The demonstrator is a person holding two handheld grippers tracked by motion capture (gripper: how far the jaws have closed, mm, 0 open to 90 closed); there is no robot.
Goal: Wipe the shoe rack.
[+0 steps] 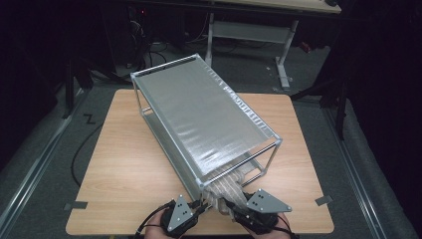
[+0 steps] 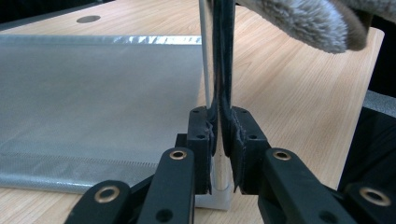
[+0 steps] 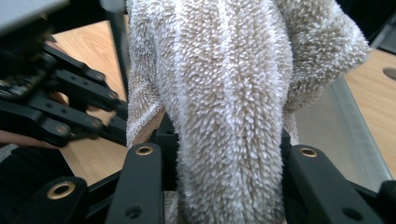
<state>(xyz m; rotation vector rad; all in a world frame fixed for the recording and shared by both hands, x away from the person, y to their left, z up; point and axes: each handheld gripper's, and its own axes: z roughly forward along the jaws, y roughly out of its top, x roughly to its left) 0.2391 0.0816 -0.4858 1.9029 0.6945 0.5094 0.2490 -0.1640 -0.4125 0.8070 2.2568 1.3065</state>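
A long metal-framed rack (image 1: 199,114) with silver mesh panels lies at a slant on the wooden table (image 1: 124,164). A fluffy beige striped towel (image 1: 230,191) hangs out of its near end. My left gripper (image 1: 198,205) is at the rack's near corner. In the left gripper view it (image 2: 219,135) is shut on the frame's upright bar (image 2: 222,56), beside the mesh panel (image 2: 93,93). My right gripper (image 1: 236,206) is just right of it. In the right gripper view it (image 3: 224,149) is shut on the thick fold of towel (image 3: 224,84), which fills the gap between the jaws.
Grey tape marks (image 1: 75,205) (image 1: 323,200) sit near the table's front corners. A white-legged desk (image 1: 249,30) stands behind the table, and a black cable (image 1: 79,149) lies on the floor at the left. Bare wood lies on both sides of the rack.
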